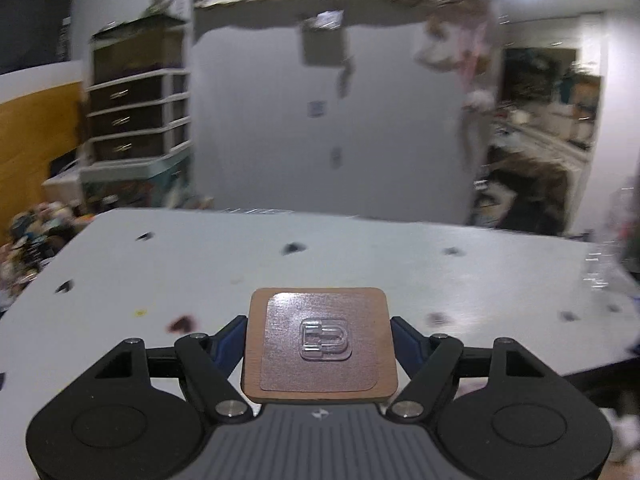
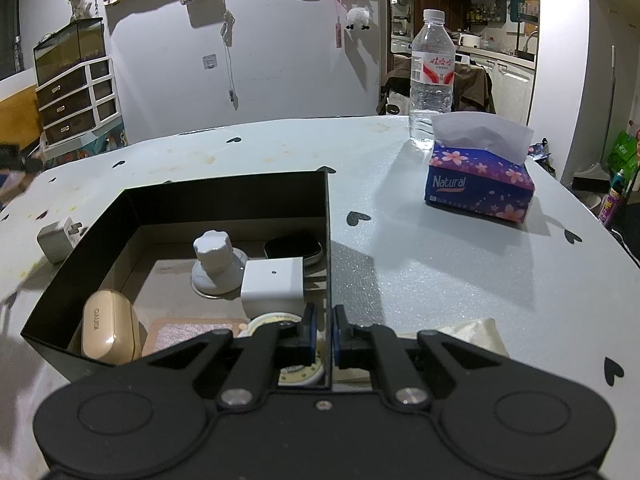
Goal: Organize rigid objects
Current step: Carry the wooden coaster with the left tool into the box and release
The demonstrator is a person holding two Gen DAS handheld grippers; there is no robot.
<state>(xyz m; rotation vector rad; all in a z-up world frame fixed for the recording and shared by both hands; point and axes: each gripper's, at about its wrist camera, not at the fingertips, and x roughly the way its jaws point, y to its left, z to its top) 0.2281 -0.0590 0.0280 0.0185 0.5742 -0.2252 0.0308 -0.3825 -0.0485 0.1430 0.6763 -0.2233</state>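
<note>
My left gripper [image 1: 319, 332] is shut on a square brown adhesive hook pad [image 1: 320, 346] with a clear plastic hook, held above the white table [image 1: 360, 264]. The view is motion-blurred. My right gripper [image 2: 323, 334] is shut on the right wall of a black open box [image 2: 224, 194]. Inside the box are a white knob on a suction base [image 2: 216, 260], a white cube charger [image 2: 274, 282], a beige Kinyo case [image 2: 106, 330], a dark oval case [image 2: 294, 246], a pink pad [image 2: 188, 336] and a round yellowish item [image 2: 298, 374].
A grey plug adapter [image 2: 58, 238] lies on the table left of the box. A blue tissue pack [image 2: 480, 178] and a water bottle [image 2: 431, 76] stand at the back right. A cream cloth [image 2: 476, 334] lies by my right gripper. A drawer unit [image 2: 76, 98] stands beyond the table.
</note>
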